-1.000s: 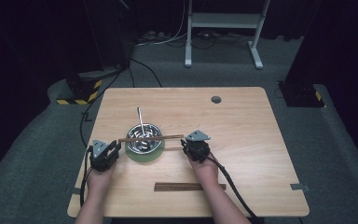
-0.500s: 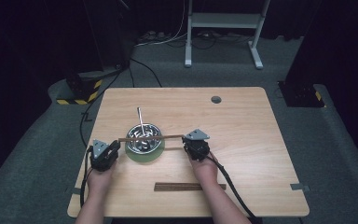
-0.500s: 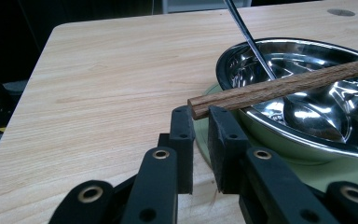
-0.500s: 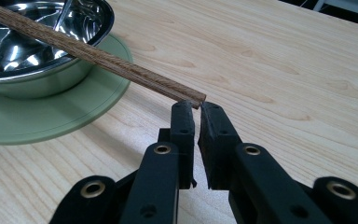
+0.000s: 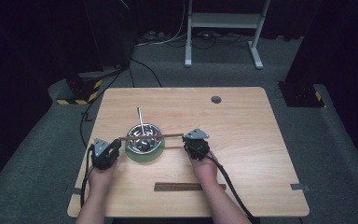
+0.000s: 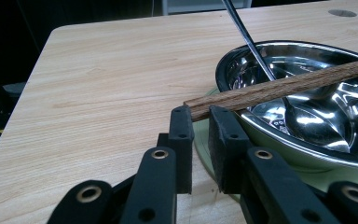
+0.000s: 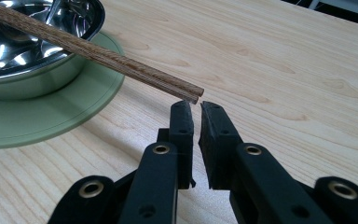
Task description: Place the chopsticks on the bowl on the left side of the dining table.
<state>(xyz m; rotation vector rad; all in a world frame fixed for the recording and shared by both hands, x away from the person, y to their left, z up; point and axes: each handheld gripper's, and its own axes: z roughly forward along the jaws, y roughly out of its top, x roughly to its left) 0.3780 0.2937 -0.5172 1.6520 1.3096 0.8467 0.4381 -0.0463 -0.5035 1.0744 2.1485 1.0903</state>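
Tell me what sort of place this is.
Probably a lab or studio set up for recording: a lone wooden table on grey carpet, dark surroundings, cables on the floor and a hazard-striped block.

Left gripper (image 5: 105, 152) shifted slightly toward lower left of the high view, wooden stick (image 5: 151, 136) across the bowl (image 5: 143, 138) now level, right gripper (image 5: 196, 143) nudged lower.

Pale, smooth wood table (image 5: 242, 130); glossy metal bowl (image 6: 307, 98) (mirror-bright) and spoon (image 6: 265, 65); rough-grained brown wooden stick (image 7: 98, 51); matt green mat (image 7: 42, 116).
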